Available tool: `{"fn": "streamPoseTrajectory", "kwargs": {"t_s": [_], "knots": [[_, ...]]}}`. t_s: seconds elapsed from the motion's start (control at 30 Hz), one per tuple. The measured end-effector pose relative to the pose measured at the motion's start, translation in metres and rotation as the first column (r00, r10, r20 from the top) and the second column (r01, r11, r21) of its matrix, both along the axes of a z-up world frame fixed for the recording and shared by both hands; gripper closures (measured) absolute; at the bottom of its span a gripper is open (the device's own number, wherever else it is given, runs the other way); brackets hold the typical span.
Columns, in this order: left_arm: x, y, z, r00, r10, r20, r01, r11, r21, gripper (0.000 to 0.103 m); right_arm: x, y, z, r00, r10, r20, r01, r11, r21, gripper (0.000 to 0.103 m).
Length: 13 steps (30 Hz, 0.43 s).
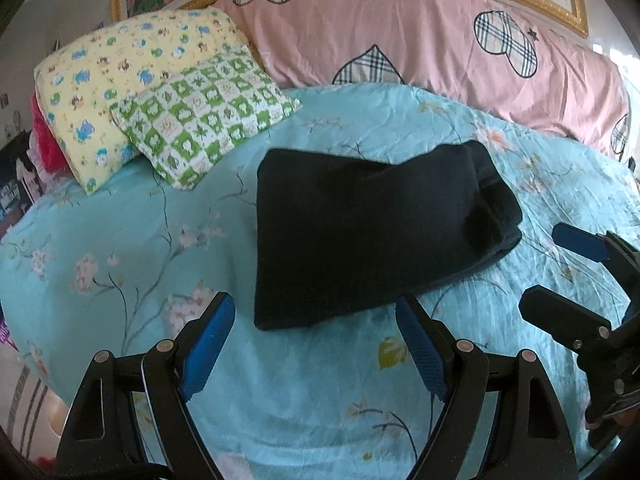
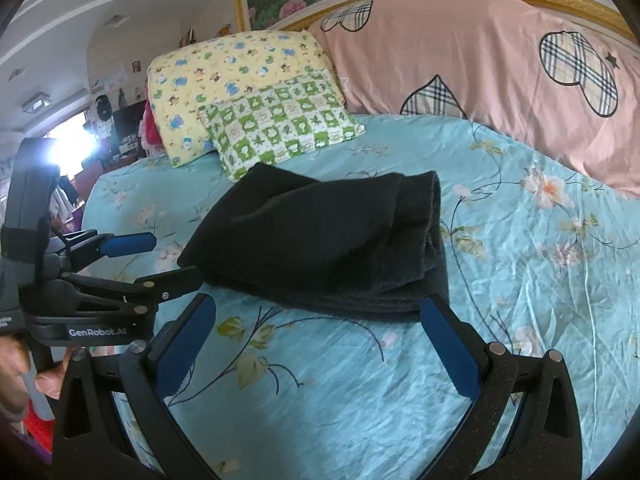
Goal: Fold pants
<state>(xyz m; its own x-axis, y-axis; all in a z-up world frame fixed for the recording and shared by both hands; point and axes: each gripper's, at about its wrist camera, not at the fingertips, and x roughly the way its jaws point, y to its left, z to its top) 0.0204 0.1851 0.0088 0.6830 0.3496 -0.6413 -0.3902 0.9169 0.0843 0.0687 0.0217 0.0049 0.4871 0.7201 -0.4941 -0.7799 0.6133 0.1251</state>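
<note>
While both are gaping wide with nothing between their blue pads, the left gripper (image 1: 316,344) and right gripper (image 2: 320,340) are hovering just near of the black pants (image 1: 360,232), which are lying folded on the floral turquoise sheet (image 1: 120,240), pillows (image 1: 168,92) beyond.

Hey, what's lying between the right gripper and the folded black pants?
Only bare turquoise floral bedsheet shows between the right gripper and the black pants, seen in the right wrist view.
</note>
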Motion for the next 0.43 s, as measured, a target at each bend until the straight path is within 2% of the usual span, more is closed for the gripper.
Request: {"fn": "streamPoseTrajectory", "kwargs": {"t_s": [0.23,0.33,0.43], "knots": [[0.008,-0.005,0.014,1.000,0.003,0.021,-0.004,0.999,0.047,0.020,0.011,0.000,0.009,0.999,-0.032,-0.018,0.033,0.999,0.017,0.001],[0.015,-0.008,0.016,1.000,0.007,0.014,-0.008,0.997,0.070,0.020,0.021,0.000,0.008,0.996,-0.053,-0.068,0.055,0.998,0.041,0.001],[0.022,-0.008,0.017,1.000,0.010,0.011,-0.011,0.998,0.056,0.020,0.030,-0.001,0.006,0.989,-0.079,-0.122,0.088,0.993,0.073,0.001]]}}
